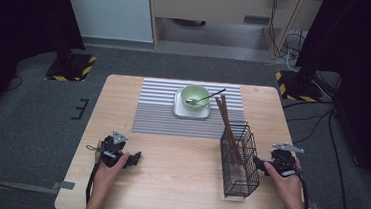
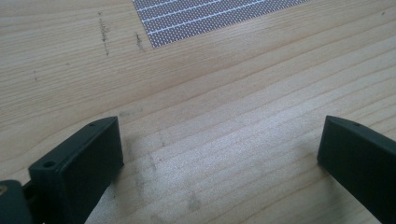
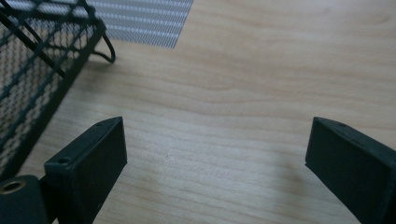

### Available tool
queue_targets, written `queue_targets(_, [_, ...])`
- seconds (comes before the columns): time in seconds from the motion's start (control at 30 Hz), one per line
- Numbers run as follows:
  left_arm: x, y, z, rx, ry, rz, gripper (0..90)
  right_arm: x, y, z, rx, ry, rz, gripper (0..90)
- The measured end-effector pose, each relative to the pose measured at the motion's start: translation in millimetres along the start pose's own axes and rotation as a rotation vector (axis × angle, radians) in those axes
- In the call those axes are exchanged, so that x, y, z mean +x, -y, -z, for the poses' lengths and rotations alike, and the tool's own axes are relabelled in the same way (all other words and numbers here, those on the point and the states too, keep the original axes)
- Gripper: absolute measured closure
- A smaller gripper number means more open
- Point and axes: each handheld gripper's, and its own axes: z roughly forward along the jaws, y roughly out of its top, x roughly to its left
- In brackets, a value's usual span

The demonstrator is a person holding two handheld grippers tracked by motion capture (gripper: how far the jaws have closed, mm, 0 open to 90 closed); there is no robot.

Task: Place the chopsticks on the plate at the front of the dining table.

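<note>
Both hand-held grippers resting low on the table (image 1: 177,184), jaws spread wide, nothing between them.

Landmark: black wire basket (image 1: 239,161) standing near the front right of the table.

- Right hand-held gripper (image 1: 260,165) just right of the basket, beside its wall but apart from it; in the right gripper view (image 3: 215,154) bare wood between the jaws, basket mesh (image 3: 32,79) off to the left.
- Left hand-held gripper (image 1: 135,158) well left of the basket, aimed towards it; bare wood between the jaws in the left gripper view (image 2: 219,154).
- Wooden chopsticks (image 1: 226,123) standing in the basket, leaning back over its far rim.
- Behind and left of the basket: striped mat (image 1: 163,108) carrying a white square plate (image 1: 179,111), green bowl (image 1: 195,96) on it, spoon (image 1: 205,98) lying in the bowl.

Step, as judged: start or rest pose, no grasp begun. Likely next: right jaws brought round to the basket or raised to the chopsticks. Calls for lifting clear of the wire rim and closing squarely on the thin sticks without tipping the light basket.
</note>
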Motion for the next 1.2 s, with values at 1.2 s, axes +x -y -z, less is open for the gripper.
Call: queue_targets(1.2, [0.2,0.0,0.2,0.002,0.000,-0.002,0.0,39.2,-116.8,75.6,-0.058,-0.128,0.182,39.9])
